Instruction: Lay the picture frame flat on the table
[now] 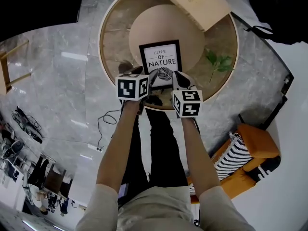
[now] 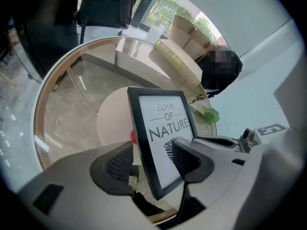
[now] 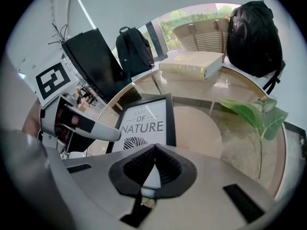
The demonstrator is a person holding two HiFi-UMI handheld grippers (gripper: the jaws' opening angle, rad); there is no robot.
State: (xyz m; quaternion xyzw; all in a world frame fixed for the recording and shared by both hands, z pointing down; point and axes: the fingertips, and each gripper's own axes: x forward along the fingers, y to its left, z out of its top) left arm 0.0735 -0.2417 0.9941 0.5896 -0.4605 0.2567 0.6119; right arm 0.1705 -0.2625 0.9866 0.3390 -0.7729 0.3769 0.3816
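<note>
A black picture frame (image 1: 160, 57) printed "LOVE OF NATURE" rests face up on the round glass table (image 1: 103, 47), over a beige disc. Both grippers are at its near edge. My left gripper (image 1: 148, 81) is open. In the left gripper view the frame (image 2: 165, 128) stands edge-on between the two pads of the left gripper (image 2: 152, 159), which do not press on it. My right gripper (image 1: 179, 80) is at the near right corner. In the right gripper view the right gripper (image 3: 154, 152) has its pads together at the tips, just above the frame (image 3: 144, 123).
A beige book (image 1: 195, 1) lies at the table's far side and a green leaf sprig (image 1: 219, 64) at the right. A black backpack (image 1: 284, 13) sits beyond the table. An orange chair with a striped cushion (image 1: 250, 153) stands on my right.
</note>
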